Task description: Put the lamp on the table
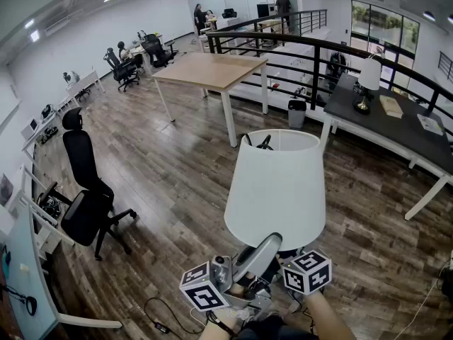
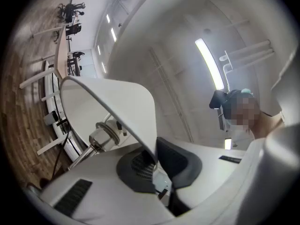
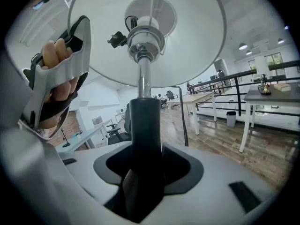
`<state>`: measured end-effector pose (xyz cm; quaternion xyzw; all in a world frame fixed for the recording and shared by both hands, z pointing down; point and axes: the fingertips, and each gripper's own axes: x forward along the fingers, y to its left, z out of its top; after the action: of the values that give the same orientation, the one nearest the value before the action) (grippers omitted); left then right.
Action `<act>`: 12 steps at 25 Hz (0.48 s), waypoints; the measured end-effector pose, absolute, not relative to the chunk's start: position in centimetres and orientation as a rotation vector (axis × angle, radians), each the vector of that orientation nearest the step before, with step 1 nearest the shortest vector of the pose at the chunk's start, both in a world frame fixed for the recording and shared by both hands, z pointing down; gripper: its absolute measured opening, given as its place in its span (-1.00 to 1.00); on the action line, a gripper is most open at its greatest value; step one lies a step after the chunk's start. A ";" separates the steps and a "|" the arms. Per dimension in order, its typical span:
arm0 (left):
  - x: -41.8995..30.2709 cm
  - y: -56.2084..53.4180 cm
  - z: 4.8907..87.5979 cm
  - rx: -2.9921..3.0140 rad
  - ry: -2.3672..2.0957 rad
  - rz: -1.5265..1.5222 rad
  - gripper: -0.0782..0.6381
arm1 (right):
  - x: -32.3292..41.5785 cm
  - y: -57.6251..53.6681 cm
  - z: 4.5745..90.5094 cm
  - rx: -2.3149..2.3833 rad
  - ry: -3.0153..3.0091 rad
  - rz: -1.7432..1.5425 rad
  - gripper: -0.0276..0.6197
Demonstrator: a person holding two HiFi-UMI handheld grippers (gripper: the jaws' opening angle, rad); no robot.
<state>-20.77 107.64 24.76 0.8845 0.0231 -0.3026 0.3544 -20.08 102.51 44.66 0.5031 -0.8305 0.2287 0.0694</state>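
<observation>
**Table lamp with a white cone-shaped fabric shade [image 1: 276, 190], carried aloft at the lower centre of the head view**
The right gripper [image 3: 143, 172] is clamped on the lamp's black tubular stem [image 3: 145, 125], probably to bear the weight. The left gripper [image 2: 157, 165] pinches the shade's thin rim, likely to steady it. The lamp hangs over the floor, well apart from the light wooden table [image 1: 212, 69] at upper centre and the dark-topped table [image 1: 396, 129] at upper right. Its base shows in no view, and the shade hides the right jaws from the head view.

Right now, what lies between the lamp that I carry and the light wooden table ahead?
Only bare floor, as the head view shows: nothing stands between the lamp and the wooden table.
</observation>
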 end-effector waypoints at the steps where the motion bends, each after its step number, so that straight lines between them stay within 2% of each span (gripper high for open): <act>1: -20.7 107.7 24.7 2.284 0.058 -0.782 -0.71 | -20.0 102.6 44.6 1.512 -2.498 0.692 -0.31; 12: -20.0 107.6 25.2 2.273 0.053 -0.800 -0.71 | -19.3 102.8 45.1 1.500 -2.508 0.690 -0.31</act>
<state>-19.97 107.62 25.20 0.8806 0.0206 -0.3099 0.3578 -19.34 102.84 45.14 0.4983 -0.8333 0.2292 0.0693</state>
